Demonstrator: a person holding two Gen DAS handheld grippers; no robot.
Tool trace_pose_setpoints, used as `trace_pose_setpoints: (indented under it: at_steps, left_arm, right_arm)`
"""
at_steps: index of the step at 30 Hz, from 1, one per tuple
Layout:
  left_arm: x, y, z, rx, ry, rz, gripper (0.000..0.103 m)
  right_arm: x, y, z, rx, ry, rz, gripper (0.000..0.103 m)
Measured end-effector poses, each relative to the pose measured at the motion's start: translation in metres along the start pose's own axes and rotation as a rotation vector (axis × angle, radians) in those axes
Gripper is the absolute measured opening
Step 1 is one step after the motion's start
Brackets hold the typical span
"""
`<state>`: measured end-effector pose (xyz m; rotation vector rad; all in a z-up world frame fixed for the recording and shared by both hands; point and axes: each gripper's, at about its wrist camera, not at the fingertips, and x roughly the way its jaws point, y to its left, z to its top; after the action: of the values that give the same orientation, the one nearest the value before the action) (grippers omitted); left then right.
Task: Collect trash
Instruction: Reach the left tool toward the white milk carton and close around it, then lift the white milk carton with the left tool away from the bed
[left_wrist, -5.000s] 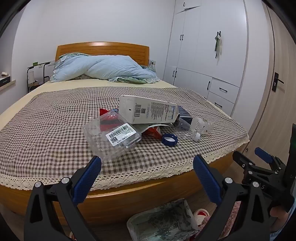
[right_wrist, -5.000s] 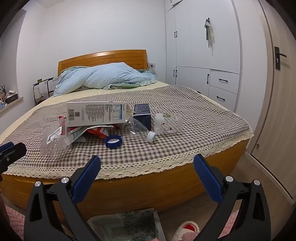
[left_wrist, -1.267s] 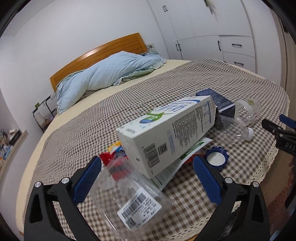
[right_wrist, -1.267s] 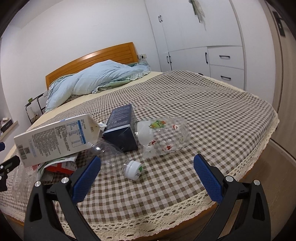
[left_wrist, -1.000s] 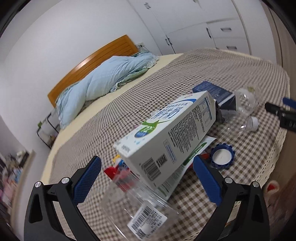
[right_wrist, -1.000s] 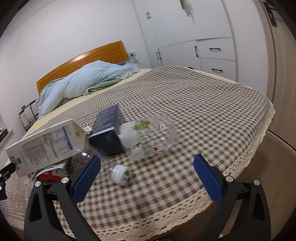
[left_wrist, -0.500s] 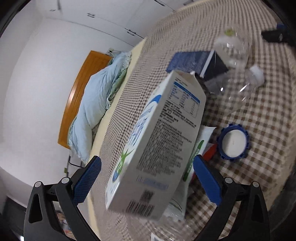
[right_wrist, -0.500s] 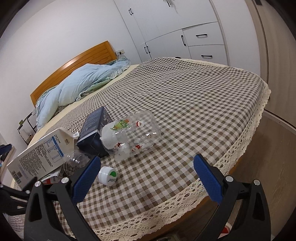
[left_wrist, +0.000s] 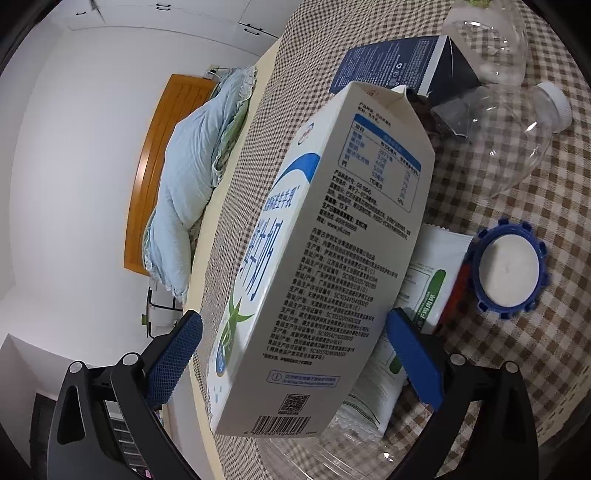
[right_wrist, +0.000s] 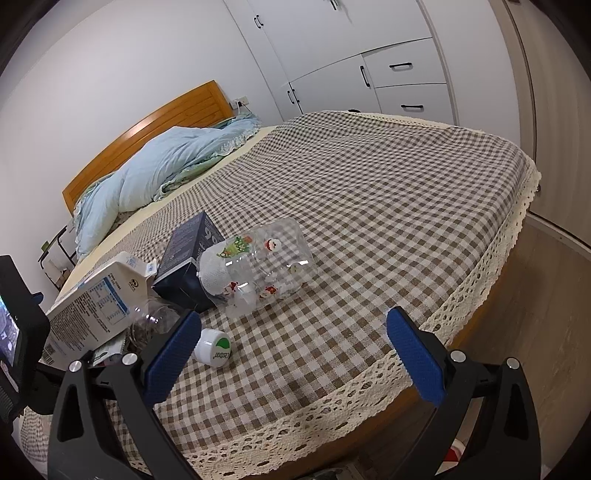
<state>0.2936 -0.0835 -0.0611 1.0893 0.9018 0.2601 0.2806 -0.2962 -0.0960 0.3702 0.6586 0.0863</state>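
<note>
On the checked bed cover (right_wrist: 369, 192) lies a heap of trash. A white milk carton (left_wrist: 321, 258) fills the left wrist view, its barcode end between the spread fingers of my left gripper (left_wrist: 293, 332), which is open with the pads apart from it. Beside the carton lie a blue ridged lid (left_wrist: 508, 267), a green-and-white wrapper (left_wrist: 424, 295), a dark blue box (left_wrist: 399, 66) and a clear bottle (left_wrist: 517, 155) with a white cap. My right gripper (right_wrist: 293, 332) is open and empty over the cover, just short of a clear jar with Santa stickers (right_wrist: 258, 266) and the bottle's white cap (right_wrist: 212, 345).
A clear plastic container (left_wrist: 314, 454) lies under the carton's near end. A blue duvet (right_wrist: 155, 166) is piled by the wooden headboard (right_wrist: 147, 122). White wardrobes (right_wrist: 369, 55) stand behind the bed. The lace hem (right_wrist: 461, 295) marks the bed's edge, with floor beyond.
My left gripper has closed in on the milk carton and rolled sideways, so the carton now sits between its fingers. My right gripper has crept a little nearer the jar and bottle.
</note>
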Motion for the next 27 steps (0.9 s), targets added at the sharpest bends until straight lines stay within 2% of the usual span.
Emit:
trace_pose_setpoints:
  at_steps: [2, 4, 8, 11, 13, 15, 18, 24, 27]
  left_arm:
    - [0.005, 0.000, 0.002, 0.000, 0.009, -0.005, 0.096]
    - [0.008, 0.001, 0.002, -0.010, 0.021, -0.029, 0.086]
    - [0.013, 0.005, 0.004, -0.030, 0.026, -0.038, 0.079]
    - [0.008, 0.010, 0.001, -0.053, 0.000, -0.038, 0.065]
    - [0.002, 0.016, 0.002, -0.081, -0.021, -0.048, 0.049]
    - [-0.002, 0.023, 0.002, -0.111, -0.037, -0.062, 0.037]
    - [-0.005, 0.025, -0.001, -0.123, -0.047, -0.078, 0.030]
    - [-0.005, 0.039, -0.005, -0.178, -0.065, -0.173, 0.033]
    - [0.001, 0.037, -0.002, -0.180, -0.067, -0.222, 0.058]
  right_arm:
    - [0.001, 0.001, -0.001, -0.002, 0.006, 0.003, 0.097]
    - [0.000, 0.002, -0.001, -0.004, 0.007, 0.005, 0.097]
    - [0.000, 0.002, -0.002, 0.001, 0.012, 0.011, 0.097]
    - [0.000, 0.002, -0.001, 0.004, 0.018, 0.015, 0.097]
    - [0.000, 0.002, -0.001, 0.004, 0.017, 0.016, 0.097]
    - [0.000, 0.003, -0.001, 0.002, 0.017, 0.018, 0.097]
    - [-0.001, 0.004, -0.002, -0.004, 0.018, 0.016, 0.097]
    - [-0.002, 0.003, -0.002, -0.003, 0.016, 0.016, 0.097]
    - [-0.002, 0.002, -0.002, 0.005, 0.019, 0.023, 0.097]
